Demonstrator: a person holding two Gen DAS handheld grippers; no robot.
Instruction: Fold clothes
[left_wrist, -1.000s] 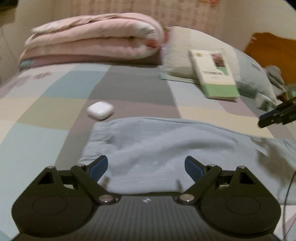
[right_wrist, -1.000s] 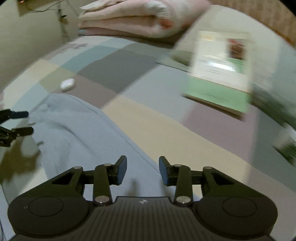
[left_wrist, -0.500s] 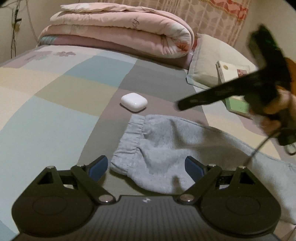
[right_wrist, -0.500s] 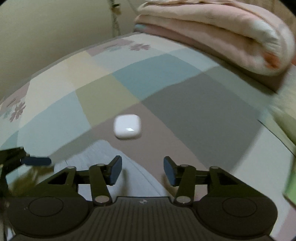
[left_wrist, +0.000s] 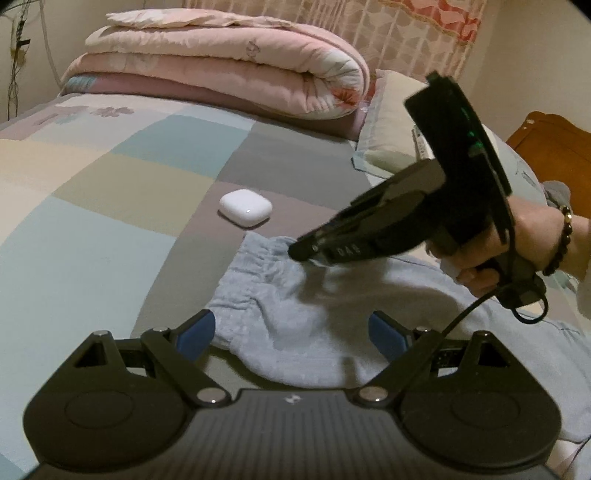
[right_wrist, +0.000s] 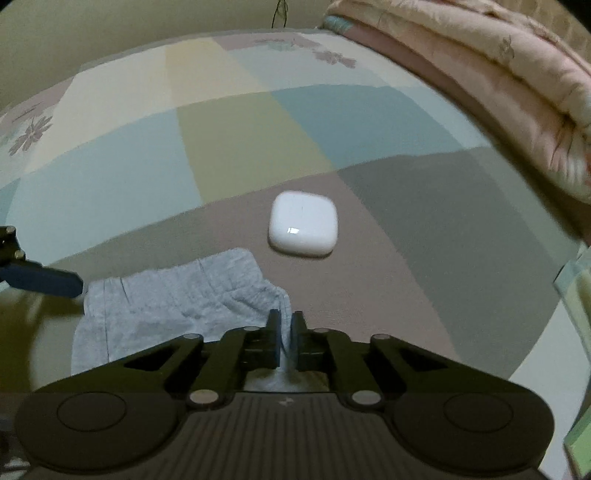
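The right gripper is pressed together on the elastic cuff of the grey garment, which is spread on the patchwork bedspread. The left gripper is held spread wide over the cuff's other corner (nothing is pinched). Just beyond the cuff a white case is seen.

Light grey-blue sweatpants, glossy white earbud case at their 12 o'clock, bedsheet checked in pastel blue, olive, cream and grey-mauve, pink floral quilt, black grippers with blue pads.
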